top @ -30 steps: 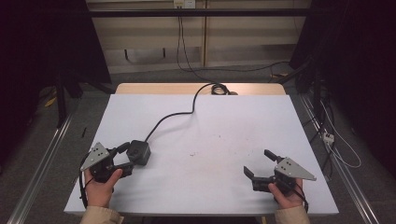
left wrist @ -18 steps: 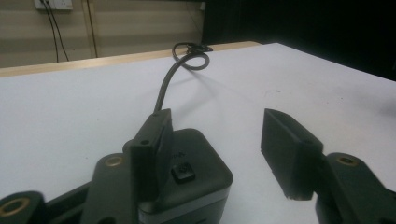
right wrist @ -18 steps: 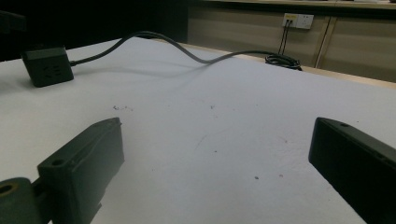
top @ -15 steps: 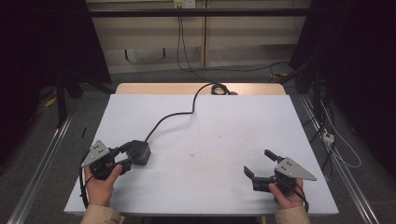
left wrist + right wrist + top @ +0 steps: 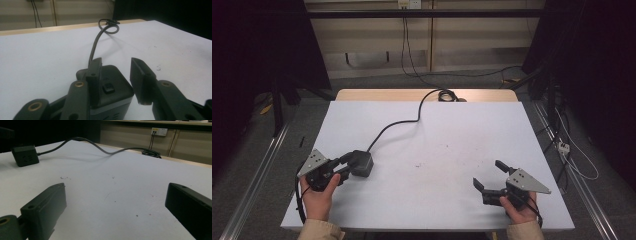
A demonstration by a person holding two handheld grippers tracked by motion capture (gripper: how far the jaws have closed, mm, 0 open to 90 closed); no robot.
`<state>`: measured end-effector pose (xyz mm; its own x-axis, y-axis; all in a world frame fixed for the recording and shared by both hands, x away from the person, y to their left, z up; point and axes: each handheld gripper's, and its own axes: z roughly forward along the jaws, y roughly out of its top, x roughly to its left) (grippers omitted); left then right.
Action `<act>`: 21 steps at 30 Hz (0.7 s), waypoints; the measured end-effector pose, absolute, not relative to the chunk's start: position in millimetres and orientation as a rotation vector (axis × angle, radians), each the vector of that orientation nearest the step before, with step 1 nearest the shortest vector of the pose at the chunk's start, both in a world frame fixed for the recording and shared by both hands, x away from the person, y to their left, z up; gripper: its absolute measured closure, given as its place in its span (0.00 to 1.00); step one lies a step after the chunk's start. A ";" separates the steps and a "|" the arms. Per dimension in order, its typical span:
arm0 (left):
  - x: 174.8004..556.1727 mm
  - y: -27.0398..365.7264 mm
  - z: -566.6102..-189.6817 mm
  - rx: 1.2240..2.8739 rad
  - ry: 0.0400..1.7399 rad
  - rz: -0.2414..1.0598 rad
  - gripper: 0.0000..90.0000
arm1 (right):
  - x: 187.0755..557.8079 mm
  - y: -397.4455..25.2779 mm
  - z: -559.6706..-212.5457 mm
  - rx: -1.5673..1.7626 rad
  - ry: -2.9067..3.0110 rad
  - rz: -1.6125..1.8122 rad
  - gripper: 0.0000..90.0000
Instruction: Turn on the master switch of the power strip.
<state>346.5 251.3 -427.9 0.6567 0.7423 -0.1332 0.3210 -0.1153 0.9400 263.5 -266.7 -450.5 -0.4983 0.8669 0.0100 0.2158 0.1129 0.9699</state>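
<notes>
A black power cube (image 5: 362, 163) lies on the white table (image 5: 437, 150) at the front left, and its black cable (image 5: 397, 125) runs off to the far edge. My left gripper (image 5: 346, 167) is open at the cube's near side. In the left gripper view the cube (image 5: 112, 87) sits low between the jaws, the left jaw against it and the right jaw a small gap away. My right gripper (image 5: 488, 174) is open at the front right, with nothing between its jaws. Its own view shows the wide gap of the right gripper (image 5: 116, 195) and the cube (image 5: 25, 156) far off.
The cable ends in a coil (image 5: 446, 95) on the wooden strip at the table's far edge. A wall socket (image 5: 158, 131) sits behind the table. Loose cables (image 5: 562, 145) lie on the floor at the right. Small dark specks (image 5: 422, 164) dot the table's middle.
My left gripper has edged slightly in toward the power cube. The right gripper has stayed where it was.
</notes>
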 end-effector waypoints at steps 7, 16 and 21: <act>347.3 251.5 -427.6 1.714 0.872 0.449 0.78 | 263.6 -266.7 -450.5 1.053 1.803 1.414 0.04; 348.1 252.1 -427.0 1.718 0.873 0.444 0.86 | 263.5 -266.8 -450.4 1.053 1.801 1.414 0.04; 348.9 251.9 -427.4 1.717 0.878 0.437 0.88 | 263.5 -266.6 -450.3 1.051 1.803 1.416 0.04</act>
